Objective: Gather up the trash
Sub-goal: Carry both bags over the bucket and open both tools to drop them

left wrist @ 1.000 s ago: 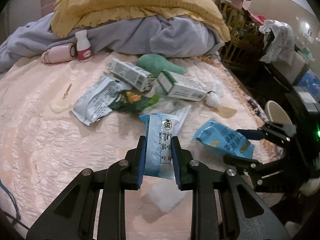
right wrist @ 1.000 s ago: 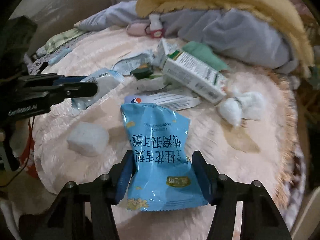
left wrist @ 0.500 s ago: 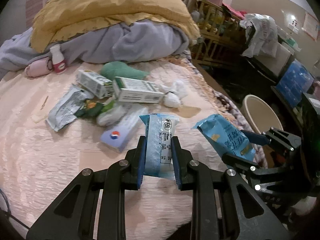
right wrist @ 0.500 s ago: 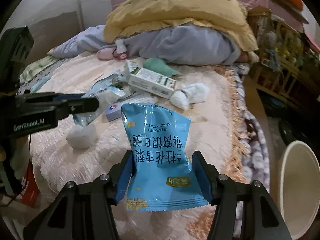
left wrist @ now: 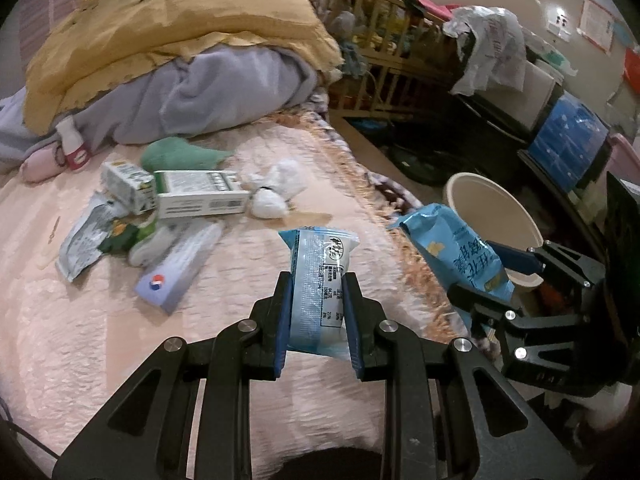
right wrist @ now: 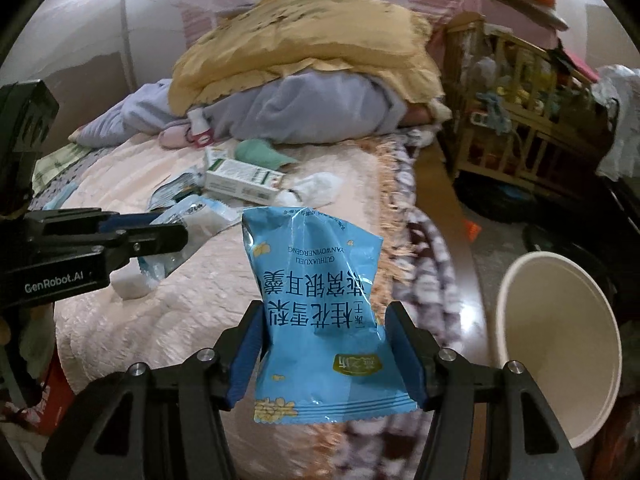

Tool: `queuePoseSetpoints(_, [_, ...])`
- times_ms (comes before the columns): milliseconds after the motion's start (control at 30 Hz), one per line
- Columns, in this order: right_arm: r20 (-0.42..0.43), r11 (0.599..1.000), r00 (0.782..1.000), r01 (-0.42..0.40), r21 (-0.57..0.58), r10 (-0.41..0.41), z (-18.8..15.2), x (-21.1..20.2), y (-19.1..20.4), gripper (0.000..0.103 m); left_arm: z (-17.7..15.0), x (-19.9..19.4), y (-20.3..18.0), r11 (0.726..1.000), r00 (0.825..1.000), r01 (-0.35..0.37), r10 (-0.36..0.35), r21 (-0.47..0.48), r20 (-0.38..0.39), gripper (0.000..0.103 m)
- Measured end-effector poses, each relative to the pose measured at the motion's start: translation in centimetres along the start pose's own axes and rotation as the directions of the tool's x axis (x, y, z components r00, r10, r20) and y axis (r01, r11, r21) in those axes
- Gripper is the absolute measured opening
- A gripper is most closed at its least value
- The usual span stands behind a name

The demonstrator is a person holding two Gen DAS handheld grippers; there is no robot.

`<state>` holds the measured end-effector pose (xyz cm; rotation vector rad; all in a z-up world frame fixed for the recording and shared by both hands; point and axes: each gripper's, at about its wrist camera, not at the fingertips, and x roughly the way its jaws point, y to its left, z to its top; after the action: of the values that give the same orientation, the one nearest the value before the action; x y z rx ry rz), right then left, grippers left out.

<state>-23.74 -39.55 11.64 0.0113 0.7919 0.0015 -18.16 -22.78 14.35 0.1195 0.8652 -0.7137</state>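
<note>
The pale blue-and-white wrapper point(left wrist: 320, 284) stands between the pads of the left gripper point(left wrist: 316, 320), which is clamped on its lower half; its long axis runs up the frame toward 12 o'clock, the crimped top end free. At 3 o'clock from it, the bright blue snack bag point(right wrist: 316, 312) is pinched at its sides by the right gripper point(right wrist: 326, 356), long axis also toward 12 o'clock, its print upside down in the right wrist view and the sealed bottom edge nearest the camera.

Both are held above the pink quilted bedspread point(left wrist: 80, 340), near its fringed edge. At 3 o'clock from the blue bag, off the bed and lower, stands a cream round bin point(right wrist: 560, 360), its mouth tipped toward the camera.

More litter lies on the bed at 10 o'clock in the left wrist view: a white-and-green carton point(left wrist: 200, 200), a smaller carton point(left wrist: 128, 190), a torn foil wrapper point(left wrist: 84, 240), a lilac box point(left wrist: 180, 276) and crumpled white tissue point(left wrist: 276, 192).

Beyond lie a grey blanket point(left wrist: 224, 84) under a mustard quilt point(left wrist: 180, 28), and a wooden crib point(right wrist: 520, 120) at 2 o'clock.
</note>
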Motion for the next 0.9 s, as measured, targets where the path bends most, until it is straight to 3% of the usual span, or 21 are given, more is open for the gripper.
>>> queuePoseSetpoints(467, [0.021, 0.987, 0.995, 0.099, 0.130, -0.102, -2.0, -3.1, -8.1, 0.059, 2.6, 1.8, -6.6, 0.994, 0.999, 0.042, -0.043, 0.103, 0.000, 0.022])
queuePoseSetpoints(900, [-0.008, 0.949, 0.980, 0.196, 0.248, -0.200, -3.3, -4.3, -16.0, 0.059, 5.2, 4.8, -11.8, 0.981, 0.998, 0.067, -0.066, 0.181, -0.013, 0.022])
